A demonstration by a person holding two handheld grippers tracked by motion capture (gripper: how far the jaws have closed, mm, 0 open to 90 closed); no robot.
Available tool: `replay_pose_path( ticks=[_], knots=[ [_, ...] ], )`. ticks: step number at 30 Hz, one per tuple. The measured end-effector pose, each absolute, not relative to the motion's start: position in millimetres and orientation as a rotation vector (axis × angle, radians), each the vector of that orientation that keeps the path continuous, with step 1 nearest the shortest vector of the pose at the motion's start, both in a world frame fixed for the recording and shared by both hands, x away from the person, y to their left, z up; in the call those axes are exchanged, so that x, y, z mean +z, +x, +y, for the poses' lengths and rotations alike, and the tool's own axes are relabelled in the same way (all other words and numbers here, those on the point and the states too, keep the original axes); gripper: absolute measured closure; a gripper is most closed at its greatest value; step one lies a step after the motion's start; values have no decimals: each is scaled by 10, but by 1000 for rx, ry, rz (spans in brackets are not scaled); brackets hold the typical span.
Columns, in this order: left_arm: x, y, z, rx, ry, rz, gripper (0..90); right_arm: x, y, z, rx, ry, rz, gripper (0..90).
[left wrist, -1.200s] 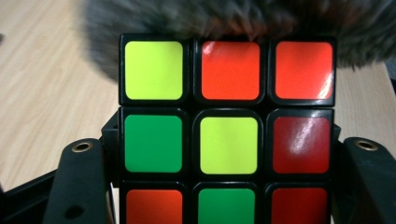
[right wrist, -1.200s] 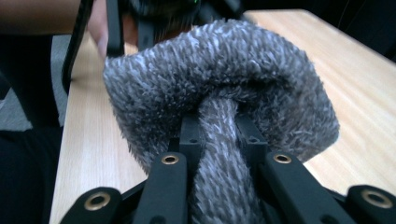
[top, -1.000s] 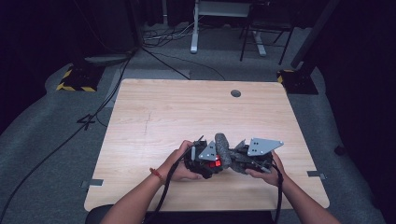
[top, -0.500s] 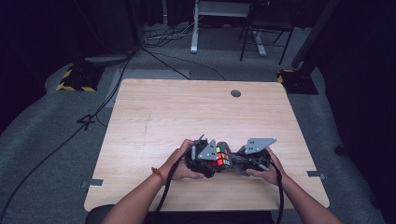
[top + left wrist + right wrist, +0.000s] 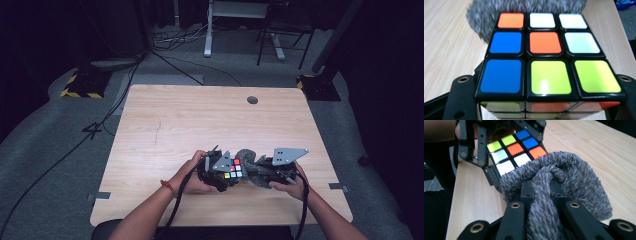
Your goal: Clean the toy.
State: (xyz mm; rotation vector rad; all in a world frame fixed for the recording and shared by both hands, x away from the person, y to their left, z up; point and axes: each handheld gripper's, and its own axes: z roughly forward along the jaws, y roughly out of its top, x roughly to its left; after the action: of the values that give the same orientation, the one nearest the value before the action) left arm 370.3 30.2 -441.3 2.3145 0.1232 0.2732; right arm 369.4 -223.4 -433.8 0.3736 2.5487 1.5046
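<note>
The puzzle cube (image 5: 235, 169) sits near the front edge of the desk (image 5: 210, 120), slightly right of the desk's middle line and well apart from the round grommet hole (image 5: 252, 100) near the far edge. The left gripper (image 5: 220, 172) holds the cube between its two black jaws: in the left gripper view the cube (image 5: 546, 57) stands between the jaws, its upper face showing orange, white, blue and yellow-green squares. Those jaws have just been easing apart a little, with the cube between them and their pads close against its two sides. Just to the right of the cube, touching its far side, lies a grey fuzzy cloth (image 5: 252, 167). The right gripper (image 5: 265, 172) pinches this cloth: in the right gripper view a fold of the fuzzy cloth (image 5: 564, 175) is squeezed between its two jaws and bunches out beyond them, pressing against the white and orange squares of the cube (image 5: 516, 148). That same view shows the left gripper (image 5: 506, 135) framing the cube from the far side. Both hands rest low over the desk on either side of the cube, the left hand (image 5: 192, 175) to its left, the right hand (image 5: 292, 182) to its right.
</note>
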Motion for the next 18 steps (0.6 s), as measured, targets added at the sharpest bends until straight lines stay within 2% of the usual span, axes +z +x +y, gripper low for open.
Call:
replay_pose_path(
  ticks=[6,12,18],
  knots=[
    [-4369,3720,349,259,2264,132,334,-4285,3690,-2250,1526,388,2512,779],
    [-4314,3748,394,239,2202,174,336,-4373,3719,-2196,1439,400,2586,779],
    [-4347,3782,400,206,2214,186,326,-4384,3694,-2200,1510,361,2601,780]
  ],
)
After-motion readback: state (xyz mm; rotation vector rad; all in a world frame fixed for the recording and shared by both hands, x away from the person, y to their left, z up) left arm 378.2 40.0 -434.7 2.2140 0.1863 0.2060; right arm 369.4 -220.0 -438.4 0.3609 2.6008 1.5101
